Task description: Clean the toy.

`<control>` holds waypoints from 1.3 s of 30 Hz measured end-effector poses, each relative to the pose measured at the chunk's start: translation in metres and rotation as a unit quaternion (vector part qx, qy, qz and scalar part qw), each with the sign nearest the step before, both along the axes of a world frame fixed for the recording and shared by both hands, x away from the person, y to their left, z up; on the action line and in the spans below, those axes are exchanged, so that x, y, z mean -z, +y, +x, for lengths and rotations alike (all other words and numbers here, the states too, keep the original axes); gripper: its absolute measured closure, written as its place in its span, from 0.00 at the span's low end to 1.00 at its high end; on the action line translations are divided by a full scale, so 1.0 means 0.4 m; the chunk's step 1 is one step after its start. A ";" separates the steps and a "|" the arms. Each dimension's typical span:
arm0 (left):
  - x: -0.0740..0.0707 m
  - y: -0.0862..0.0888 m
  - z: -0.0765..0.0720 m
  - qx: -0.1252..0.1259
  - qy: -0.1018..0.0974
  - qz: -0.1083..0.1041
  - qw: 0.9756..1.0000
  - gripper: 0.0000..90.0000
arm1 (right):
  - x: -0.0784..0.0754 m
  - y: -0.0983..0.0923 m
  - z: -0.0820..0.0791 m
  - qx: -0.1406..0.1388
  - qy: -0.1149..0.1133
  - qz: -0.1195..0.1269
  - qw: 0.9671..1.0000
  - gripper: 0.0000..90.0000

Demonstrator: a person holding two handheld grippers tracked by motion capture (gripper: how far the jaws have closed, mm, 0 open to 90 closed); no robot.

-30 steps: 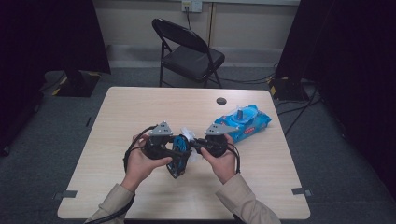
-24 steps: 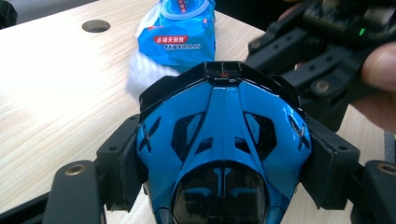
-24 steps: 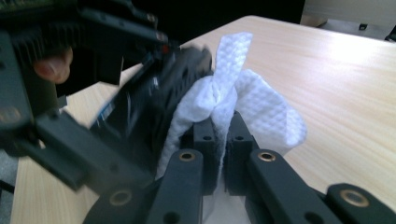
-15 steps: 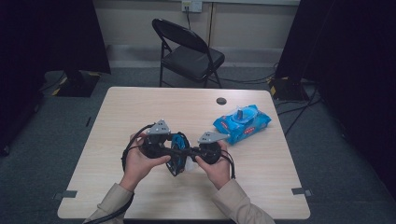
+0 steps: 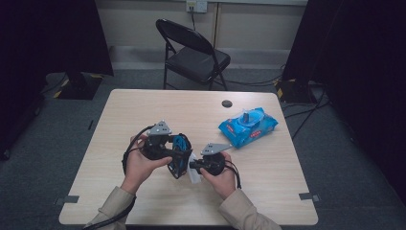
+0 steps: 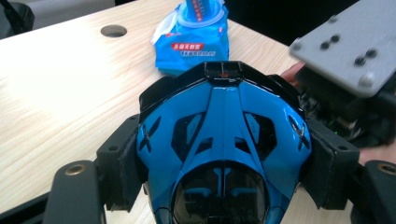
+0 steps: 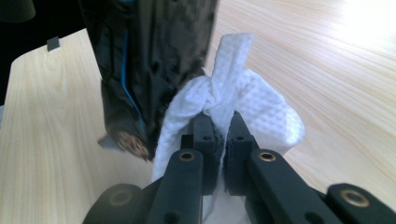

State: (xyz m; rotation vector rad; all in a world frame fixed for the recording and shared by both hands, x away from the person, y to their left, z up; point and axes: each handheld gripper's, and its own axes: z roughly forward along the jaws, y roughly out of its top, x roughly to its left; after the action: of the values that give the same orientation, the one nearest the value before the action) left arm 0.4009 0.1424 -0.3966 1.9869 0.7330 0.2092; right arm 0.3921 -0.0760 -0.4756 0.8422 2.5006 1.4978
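Observation:
A glossy blue and black helmet-shaped object (image 6: 224,135) is clamped between the pads of my left gripper (image 6: 224,172), held above the table near its front. From above, the object (image 5: 180,162) stands on edge between the two hands, with the left gripper (image 5: 176,154) shut on it. My right gripper (image 7: 220,126) is shut on a bunched white wipe (image 7: 261,107). The wipe presses against the object's dark side (image 7: 149,60). In the high view the right gripper (image 5: 195,166) and the wipe (image 5: 194,176) sit just right of the object.
A blue pack of wet wipes (image 5: 248,125) lies on the wooden table (image 5: 143,110) to the right, its lid open; it also lies beyond the object (image 6: 194,39). A round cable hole (image 5: 227,103) is near the far edge. A folding chair (image 5: 191,52) stands behind the table.
The right gripper with the wipe has slid down along the object toward the table's near edge. The left hand has stayed about where it was, still holding the object.

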 end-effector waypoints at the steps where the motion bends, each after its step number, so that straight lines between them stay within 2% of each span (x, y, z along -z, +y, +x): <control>1: 0.003 0.004 0.001 -0.001 0.000 0.006 1.000 0.29 | -0.001 -0.008 0.001 0.004 0.000 0.000 1.000 0.96; 5: 0.019 0.021 0.004 -0.010 0.009 0.015 1.000 0.29 | -0.014 -0.054 0.010 0.025 -0.004 0.004 1.000 0.96; 10: 0.034 0.031 0.012 -0.018 0.016 0.028 0.999 0.29 | -0.023 -0.103 0.017 0.043 -0.007 -0.002 0.999 0.96; 17: 0.057 0.031 0.029 -0.022 0.030 0.041 0.998 0.29 | -0.018 -0.160 0.018 0.062 -0.005 -0.008 0.998 0.96; 21: 0.076 0.030 0.040 -0.026 0.037 0.042 0.998 0.29 | -0.015 -0.183 0.020 0.072 -0.004 -0.011 0.997 0.96; 28: 0.079 0.026 0.050 -0.028 0.042 0.038 0.998 0.29 | -0.003 -0.212 0.019 0.086 -0.001 -0.016 0.996 0.96; 31: 0.083 0.023 0.055 -0.030 0.043 0.035 0.998 0.29 | 0.004 -0.220 0.019 0.091 -0.001 -0.017 0.996 0.96; 35: 0.087 0.012 0.062 -0.029 0.043 0.042 0.998 0.29 | 0.012 -0.224 0.021 0.097 0.002 -0.019 0.995 0.96; 39: 0.096 0.005 0.073 -0.036 0.050 0.034 0.998 0.29 | 0.017 -0.224 0.027 0.102 0.002 -0.023 0.995 0.94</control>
State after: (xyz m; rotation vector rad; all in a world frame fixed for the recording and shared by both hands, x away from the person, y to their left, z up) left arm 0.4299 0.1444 -0.4348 2.0488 0.8730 0.1798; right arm 0.4028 -0.1657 -0.4825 1.0573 2.3581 1.3689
